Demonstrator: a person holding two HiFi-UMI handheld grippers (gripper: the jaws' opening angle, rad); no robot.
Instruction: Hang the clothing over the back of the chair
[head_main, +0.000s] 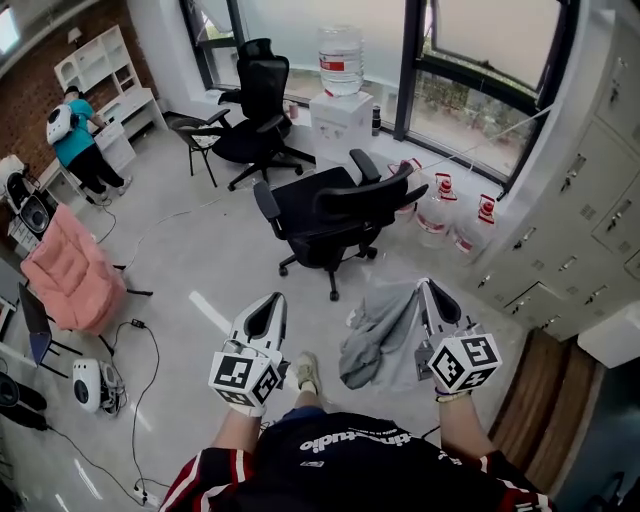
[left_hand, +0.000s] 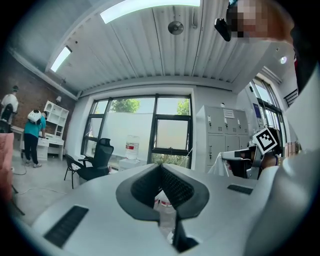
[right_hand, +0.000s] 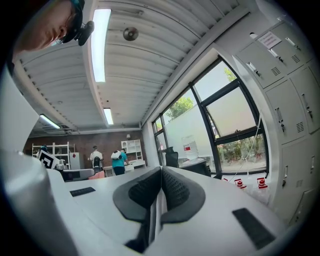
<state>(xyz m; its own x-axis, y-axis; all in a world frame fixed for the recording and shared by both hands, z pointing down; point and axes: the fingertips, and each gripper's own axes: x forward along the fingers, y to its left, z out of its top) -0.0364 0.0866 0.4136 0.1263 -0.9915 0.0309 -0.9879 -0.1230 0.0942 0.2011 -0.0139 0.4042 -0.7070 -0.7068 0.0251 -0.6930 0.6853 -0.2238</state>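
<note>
A grey garment (head_main: 383, 338) hangs from my right gripper (head_main: 428, 291), which is shut on its upper edge; a thin pale strip of the cloth (right_hand: 155, 212) shows between the pads. My left gripper (head_main: 271, 303) is level beside it at the left, its tips (left_hand: 160, 168) closed together with nothing in them. A black office chair (head_main: 328, 208) stands on the floor just ahead of both grippers, its backrest (head_main: 368, 190) toward the right. The garment is apart from the chair.
A second black chair (head_main: 250, 108) and a water dispenser (head_main: 340, 112) stand by the windows. Water jugs (head_main: 441, 212) sit right of the near chair. Grey lockers (head_main: 590, 205) line the right wall. A pink chair (head_main: 66, 277) and floor cables are at the left; a person (head_main: 78, 145) stands at far shelves.
</note>
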